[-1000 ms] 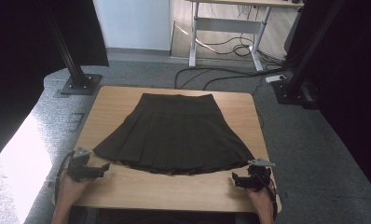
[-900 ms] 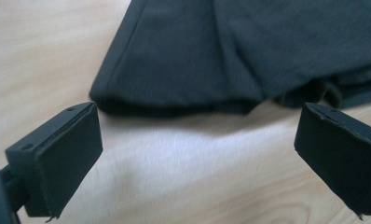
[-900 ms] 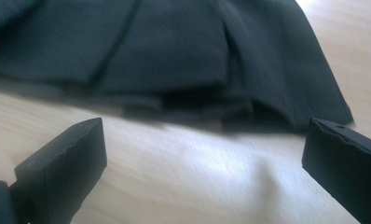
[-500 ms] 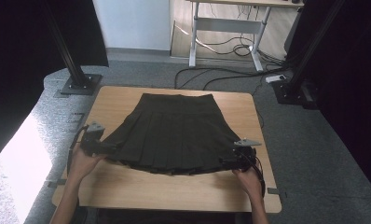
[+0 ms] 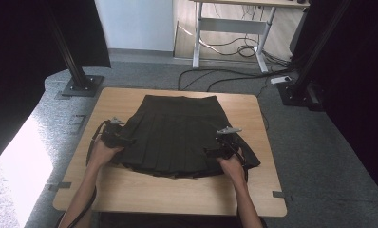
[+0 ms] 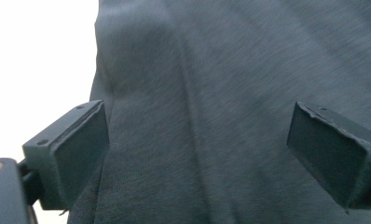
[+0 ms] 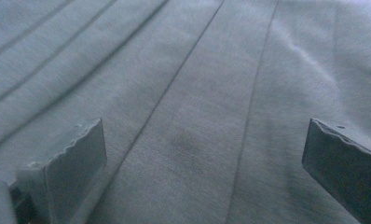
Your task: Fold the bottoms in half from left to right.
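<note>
- Dark pleated skirt (image 5: 177, 137) lies flat at the middle of the wooden table (image 5: 177, 194). Waistband at the table's far side, hem toward the person.
- The skirt's left side looks folded in; part of its right side still fans out past the right gripper.
- Left gripper (image 5: 115, 138) over the skirt's left edge. In the left gripper view its jaws stand wide apart, dark cloth (image 6: 221, 116) between them, nothing clamped.
- Right gripper (image 5: 220, 148) over the skirt's right part, near the hem. In the right gripper view its jaws stand wide apart above pleat lines (image 7: 183, 93), nothing clamped.
- Person's forearms reach the skirt from the table's near edge.
- Beyond the table: grey carpet, loose cables (image 5: 225, 76), a desk frame (image 5: 230, 28), and black stand bases (image 5: 80, 85) near both far corners.
</note>
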A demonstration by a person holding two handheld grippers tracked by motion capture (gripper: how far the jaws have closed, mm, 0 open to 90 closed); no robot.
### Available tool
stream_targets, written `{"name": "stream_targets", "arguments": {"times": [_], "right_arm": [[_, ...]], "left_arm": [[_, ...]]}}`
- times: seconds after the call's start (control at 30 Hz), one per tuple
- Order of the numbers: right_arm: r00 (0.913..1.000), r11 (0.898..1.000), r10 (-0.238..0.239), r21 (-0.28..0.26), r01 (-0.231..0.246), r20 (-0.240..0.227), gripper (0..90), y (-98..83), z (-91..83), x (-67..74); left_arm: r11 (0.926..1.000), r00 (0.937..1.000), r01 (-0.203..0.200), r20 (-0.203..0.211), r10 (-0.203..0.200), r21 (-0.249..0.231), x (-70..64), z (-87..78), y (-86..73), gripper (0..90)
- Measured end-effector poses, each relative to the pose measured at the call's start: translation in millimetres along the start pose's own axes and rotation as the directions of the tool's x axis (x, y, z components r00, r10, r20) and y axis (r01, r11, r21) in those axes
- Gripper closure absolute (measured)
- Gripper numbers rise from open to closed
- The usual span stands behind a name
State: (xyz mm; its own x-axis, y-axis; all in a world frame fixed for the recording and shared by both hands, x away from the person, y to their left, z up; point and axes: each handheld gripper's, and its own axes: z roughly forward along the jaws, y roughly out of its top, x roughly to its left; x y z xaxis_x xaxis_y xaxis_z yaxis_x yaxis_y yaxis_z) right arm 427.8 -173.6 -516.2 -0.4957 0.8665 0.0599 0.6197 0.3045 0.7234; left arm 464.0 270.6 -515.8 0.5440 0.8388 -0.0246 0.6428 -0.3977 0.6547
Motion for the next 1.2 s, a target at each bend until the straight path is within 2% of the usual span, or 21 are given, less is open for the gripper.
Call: {"name": "stream_targets", "arguments": {"times": [0.1, 0.13, 0.23, 0.3, 0.5, 0.53, 0.8, 1.07, 1.1, 1.17, 1.2], "right_arm": [[0.9999, 1.000, 0.002, 0.027, -0.002, 0.010, 0.0, -7.7, 11.1, 1.2], [0.9999, 1.000, 0.002, 0.027, -0.002, 0.010, 0.0, -7.7, 11.1, 1.2], [0.9995, 0.998, -0.007, 0.063, 0.005, 0.032, 0.0, -21.8, 23.1, 0.5], [0.9989, 0.999, -0.019, 0.034, 0.018, 0.042, 0.0, -25.9, 23.9, 0.7], [0.9987, 1.000, -0.026, -0.006, 0.026, 0.045, 0.0, -32.5, 22.5, 1.7], [0.9987, 1.000, -0.028, -0.009, 0.028, 0.043, 0.0, -33.5, 21.9, 1.6], [0.9985, 0.999, -0.045, -0.006, 0.045, 0.030, 0.0, -40.5, 14.7, 0.0], [0.9980, 0.998, -0.059, -0.003, 0.060, 0.021, 0.0, -49.9, 4.7, -3.1], [0.9980, 0.998, -0.059, -0.003, 0.060, 0.021, 0.0, -49.9, 4.7, -3.1], [0.9979, 0.998, -0.062, -0.002, 0.062, 0.020, 0.0, -53.8, 0.5, -4.2], [0.9979, 0.998, -0.062, -0.002, 0.062, 0.020, 0.0, -53.8, 0.5, -4.2]], "left_arm": [[0.9984, 0.9997, -0.011, -0.021, 0.013, 0.055, 4.6, 13.5, -11.3, 9.0], [0.9984, 0.9997, -0.011, -0.021, 0.013, 0.055, 4.6, 13.5, -11.3, 9.4], [0.9990, 0.9994, -0.027, -0.019, 0.027, 0.037, 3.6, 14.6, -18.5, 10.3], [0.9992, 0.9996, -0.029, -0.002, 0.029, 0.029, 2.5, 12.6, -20.5, 16.3], [0.9995, 0.9997, 0.000, -0.026, -0.001, -0.033, -2.4, 10.4, -31.6, 16.5], [0.9987, 0.9993, 0.010, -0.035, -0.012, -0.050, -5.7, 8.8, -35.8, 16.5], [0.9986, 0.9989, 0.017, -0.042, -0.019, -0.050, -17.9, -0.2, -46.9, 16.5], [0.9983, 0.9980, 0.029, -0.054, -0.032, -0.051, -44.9, -15.0, -65.3, 16.5], [0.9983, 0.9980, 0.029, -0.054, -0.032, -0.051, -44.9, -15.0, -65.3, 16.5], [0.9984, 0.9977, 0.034, -0.058, -0.036, -0.046, -54.7, -20.0, -70.8, 16.5], [0.9984, 0.9977, 0.034, -0.058, -0.036, -0.046, -54.7, -20.0, -70.8, 16.5]]}}
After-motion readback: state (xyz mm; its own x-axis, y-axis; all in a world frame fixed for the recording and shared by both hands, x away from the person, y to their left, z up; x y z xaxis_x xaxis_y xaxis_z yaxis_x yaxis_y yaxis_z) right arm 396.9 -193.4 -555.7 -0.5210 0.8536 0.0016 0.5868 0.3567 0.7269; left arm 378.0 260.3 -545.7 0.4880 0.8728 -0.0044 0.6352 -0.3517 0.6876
